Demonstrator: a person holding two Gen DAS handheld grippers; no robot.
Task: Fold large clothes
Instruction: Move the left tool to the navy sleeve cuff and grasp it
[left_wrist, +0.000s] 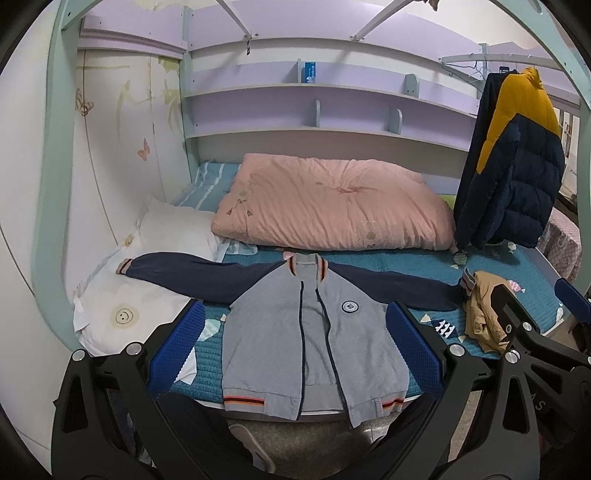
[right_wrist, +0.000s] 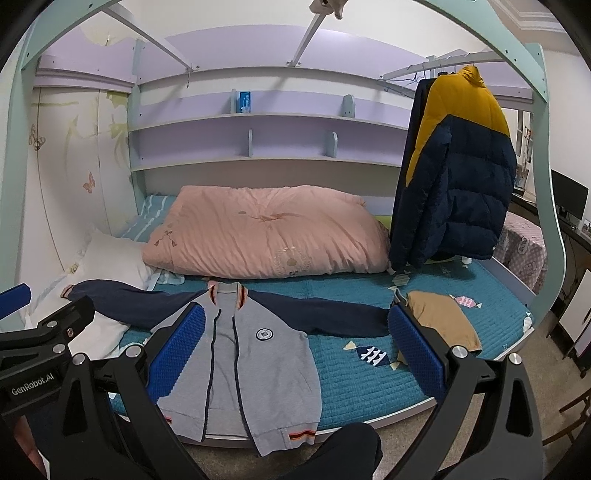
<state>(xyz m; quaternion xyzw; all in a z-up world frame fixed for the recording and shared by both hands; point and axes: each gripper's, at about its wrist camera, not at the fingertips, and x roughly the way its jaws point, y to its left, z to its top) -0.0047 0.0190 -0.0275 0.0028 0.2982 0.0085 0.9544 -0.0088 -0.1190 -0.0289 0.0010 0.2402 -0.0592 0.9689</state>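
A: Where does the jacket lie?

B: Flat on the teal bedspread, front up, at the near edge of the bed, its striped hem hanging just over that edge. The grey body is unzipped down the middle, and both navy sleeves are spread straight out toward the bed's left and right sides (a round badge sits on the chest).

A: And the sleeve ends?

B: The left cuff rests on the white pillow at the bed's left side. The right cuff reaches a crumpled tan garment near the right part of the front edge.

A: How do the claws stand?

B: The left gripper hovers above the jacket's body with its blue pads wide apart, holding nothing. The right gripper is likewise spread wide and empty, its left pad over the jacket's front and its right pad just before the tan garment.

A: What lies farther back?

B: A pink quilt is bunched across the middle of the bed, just behind the collar. A navy and yellow puffer coat hangs at the bed's right end. Lilac shelves run along the back wall, with a small blue box on the upper one
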